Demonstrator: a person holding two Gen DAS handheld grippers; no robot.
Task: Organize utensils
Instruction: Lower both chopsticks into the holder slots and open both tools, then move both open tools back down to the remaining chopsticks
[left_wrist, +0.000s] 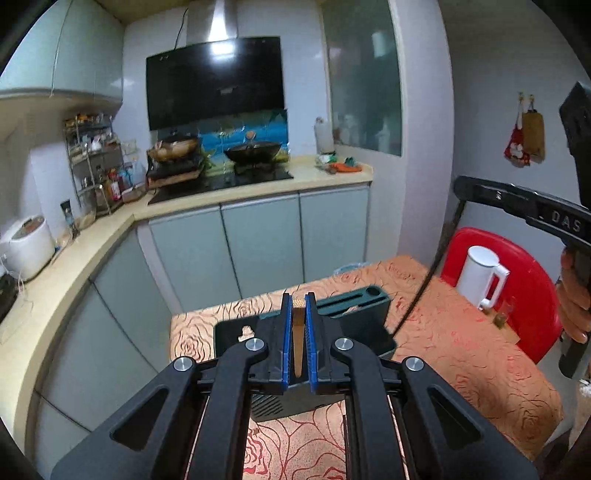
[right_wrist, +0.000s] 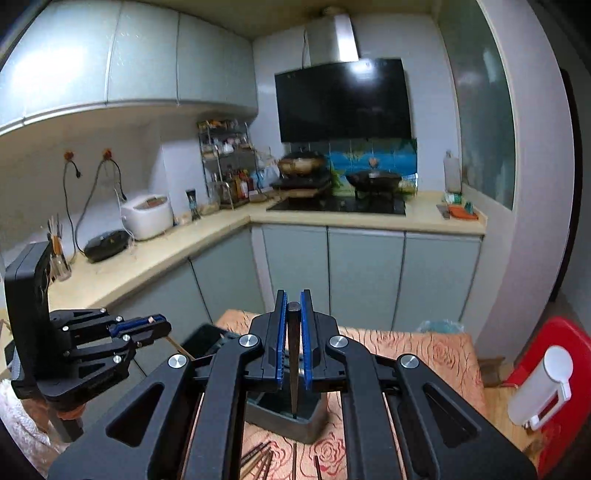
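My left gripper (left_wrist: 298, 301) is shut on a light wooden chopstick (left_wrist: 297, 343) and holds it above the dark green utensil holder (left_wrist: 354, 314) on the table. My right gripper (right_wrist: 293, 299) is shut on a dark chopstick (right_wrist: 294, 365) whose tip points down into the holder (right_wrist: 291, 417). Several dark chopsticks (right_wrist: 258, 458) lie on the tablecloth in front of the holder. The left gripper also shows in the right wrist view (right_wrist: 147, 326), at the left, with its chopstick slanting toward the holder. The right gripper's body shows at the right edge of the left wrist view.
The table has an orange rose-patterned cloth (left_wrist: 461, 350). A white kettle (left_wrist: 480, 277) stands on a red chair (left_wrist: 532, 295) to the right. A kitchen counter (right_wrist: 166, 251) with a rice cooker (right_wrist: 147, 216) and stove (right_wrist: 336, 205) runs behind.
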